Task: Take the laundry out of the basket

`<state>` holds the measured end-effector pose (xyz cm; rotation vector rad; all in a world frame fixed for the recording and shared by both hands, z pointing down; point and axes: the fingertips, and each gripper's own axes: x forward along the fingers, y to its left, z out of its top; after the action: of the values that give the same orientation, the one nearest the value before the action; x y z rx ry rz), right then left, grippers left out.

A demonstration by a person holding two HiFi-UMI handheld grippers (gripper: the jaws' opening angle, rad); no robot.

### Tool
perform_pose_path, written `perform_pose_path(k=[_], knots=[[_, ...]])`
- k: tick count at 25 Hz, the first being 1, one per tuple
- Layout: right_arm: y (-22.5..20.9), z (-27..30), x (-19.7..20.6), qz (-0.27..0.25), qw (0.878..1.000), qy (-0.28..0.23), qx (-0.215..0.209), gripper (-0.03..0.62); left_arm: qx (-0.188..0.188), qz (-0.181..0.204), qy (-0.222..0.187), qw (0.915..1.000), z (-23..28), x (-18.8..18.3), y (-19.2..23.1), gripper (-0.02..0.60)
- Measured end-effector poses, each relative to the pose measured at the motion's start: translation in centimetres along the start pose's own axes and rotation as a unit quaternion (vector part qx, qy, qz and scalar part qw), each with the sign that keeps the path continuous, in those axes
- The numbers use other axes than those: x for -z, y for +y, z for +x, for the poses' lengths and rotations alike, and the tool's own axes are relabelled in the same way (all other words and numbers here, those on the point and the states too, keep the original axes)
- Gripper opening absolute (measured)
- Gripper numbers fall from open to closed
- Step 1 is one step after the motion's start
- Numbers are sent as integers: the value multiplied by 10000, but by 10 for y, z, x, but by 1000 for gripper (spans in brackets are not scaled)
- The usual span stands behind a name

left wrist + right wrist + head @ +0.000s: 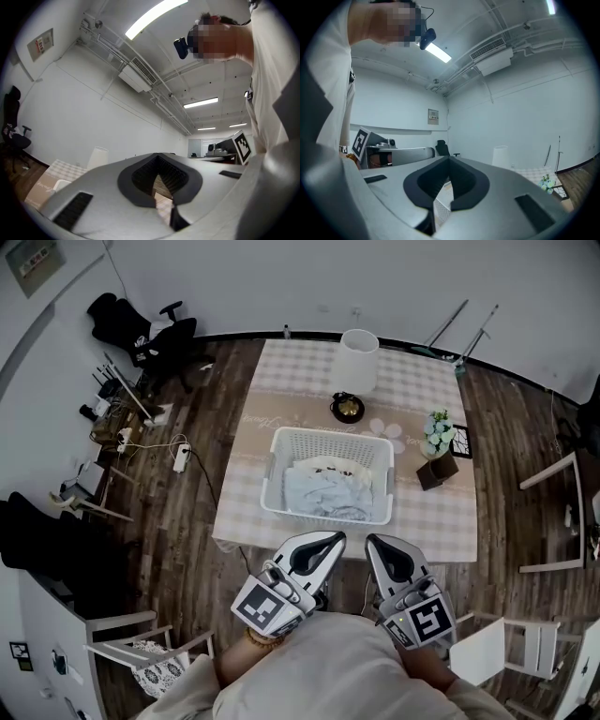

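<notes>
A white slatted laundry basket [277, 486] stands on the checked table, near its front edge. Pale blue laundry [323, 494] and a cream piece [330, 464] lie inside it. My left gripper [325, 542] and right gripper [378, 545] are held side by side close to my body, just short of the table's front edge and apart from the basket. Both are shut with nothing between their jaws. In the left gripper view the left gripper [158, 174] tilts upward at the ceiling; in the right gripper view the right gripper [449, 172] does the same.
Behind the basket stand a white lamp [358, 360] and a dark round dish [347, 408]. A small flower pot [438, 448] sits at the table's right. A wooden chair [559, 512] is to the right, a white chair [514, 649] near my right side, office chairs [150, 334] at the far left.
</notes>
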<state>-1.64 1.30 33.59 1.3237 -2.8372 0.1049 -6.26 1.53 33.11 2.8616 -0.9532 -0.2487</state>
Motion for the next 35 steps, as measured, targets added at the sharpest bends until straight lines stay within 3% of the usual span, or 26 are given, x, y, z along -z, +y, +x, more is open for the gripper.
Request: perform_pose_path(k=[11,17,21,24,27,31,35], knots=[[-14,48,5,76,9996,-1,290,8,156,4,-92,9998,7,-4,54,23],[-27,50,6,113,9994,42,309,8,161,-172,287,9993,19,9,56,23],[-39,52,9,68,9996,156,230,8,149,62,137,9998,32,7,61,23],[-48,55,16,-93,9992,380,67,8,178,26,670,9976,39,21,64,23],[-56,62,29,-378,9970,663,-108,8,280,247,983,9945,43,30,75,23],[-65,76,65,-617,9872,1415,-400,29,594,914,1516,9824,53,55,94,23],[-74,94,103,-949,9750,1879,-710,33,997,1802,2221,9530,62,93,108,25]])
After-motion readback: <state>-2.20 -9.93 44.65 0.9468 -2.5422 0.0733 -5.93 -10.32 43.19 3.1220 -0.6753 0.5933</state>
